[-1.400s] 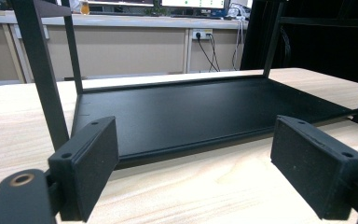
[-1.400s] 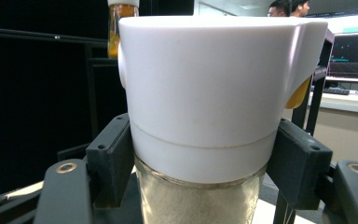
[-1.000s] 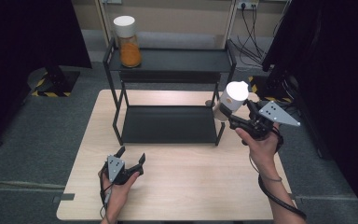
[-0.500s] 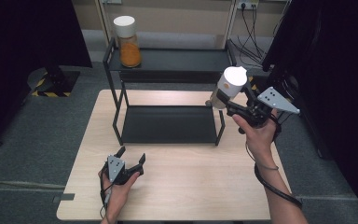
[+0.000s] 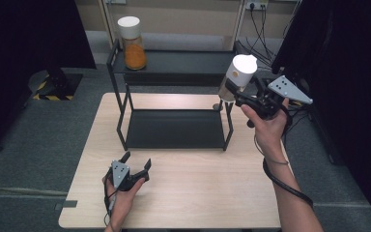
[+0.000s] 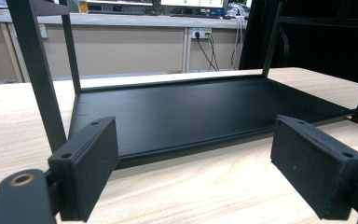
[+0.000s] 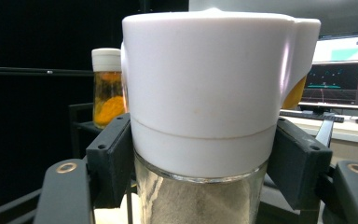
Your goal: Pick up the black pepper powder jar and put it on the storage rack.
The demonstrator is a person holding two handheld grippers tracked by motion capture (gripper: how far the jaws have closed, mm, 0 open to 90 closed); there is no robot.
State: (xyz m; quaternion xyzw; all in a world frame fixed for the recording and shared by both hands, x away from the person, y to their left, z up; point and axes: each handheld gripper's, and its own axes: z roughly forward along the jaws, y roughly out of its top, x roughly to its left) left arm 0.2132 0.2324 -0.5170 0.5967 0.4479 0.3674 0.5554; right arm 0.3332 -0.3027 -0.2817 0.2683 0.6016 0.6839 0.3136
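My right gripper [image 5: 232,90] is shut on a glass jar [image 5: 236,77] with a white lid and pale powder inside, held in the air by the right end of the black shelf rack's top shelf [image 5: 183,62]. In the right gripper view the jar [image 7: 209,112] sits between both pads [image 7: 112,158], gripped just under the lid. A second jar [image 5: 132,43] with orange contents and a white lid stands at the left end of the top shelf, and shows as the orange jar [image 7: 106,88] behind. My left gripper [image 5: 136,166] rests open on the table, facing the rack's lower shelf [image 6: 205,112], nothing between its pads [image 6: 91,163].
The two-tier black rack [image 5: 174,128] stands on the far half of the wooden table [image 5: 198,193]. Its posts [image 6: 37,70] rise close in front of the left gripper. Cables and a wall socket [image 5: 256,6] lie behind; a monitor [image 7: 340,86] glows at the right.
My right hand has lifted the powder jar higher and carried it slightly toward the top shelf's right end. The left gripper has stayed where it was.
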